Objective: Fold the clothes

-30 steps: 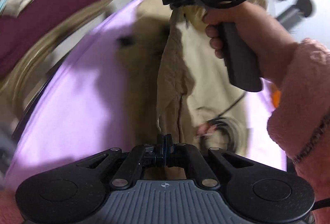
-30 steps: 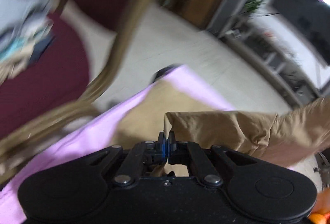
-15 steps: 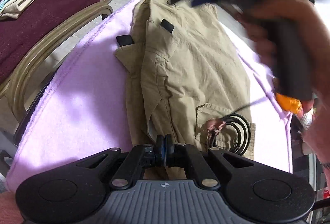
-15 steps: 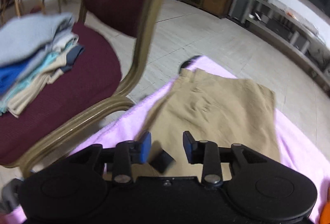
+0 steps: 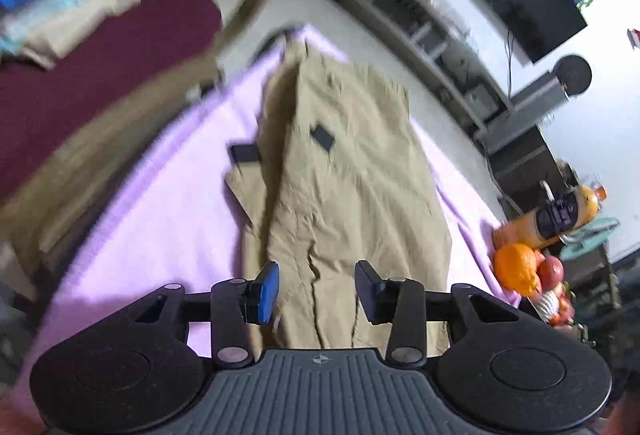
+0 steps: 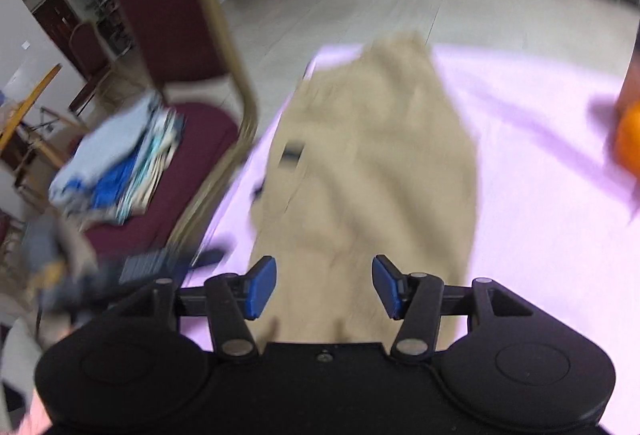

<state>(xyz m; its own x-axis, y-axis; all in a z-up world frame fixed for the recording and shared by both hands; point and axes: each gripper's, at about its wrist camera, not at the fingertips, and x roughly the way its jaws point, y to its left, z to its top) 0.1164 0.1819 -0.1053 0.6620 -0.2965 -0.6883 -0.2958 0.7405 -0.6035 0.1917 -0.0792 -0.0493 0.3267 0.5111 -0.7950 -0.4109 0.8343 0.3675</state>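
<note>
Khaki trousers [image 5: 352, 171] lie folded lengthwise on a pink towel [image 5: 160, 227], with two black tabs showing near their left side. They also show blurred in the right wrist view [image 6: 372, 171]. My left gripper [image 5: 316, 291] is open and empty above the near end of the trousers. My right gripper [image 6: 324, 287] is open and empty, also above the near end of the trousers.
A maroon chair [image 5: 100, 75] with a gold frame stands left of the towel and holds a stack of folded clothes [image 6: 116, 163]. An orange [image 5: 516, 267], a juice bottle [image 5: 560, 215] and other fruit sit at the towel's right edge.
Both grippers were shut on the trousers and held them up. The trousers now lie flat on the towel; the right gripper opened first, then the left. Both have pulled back.
</note>
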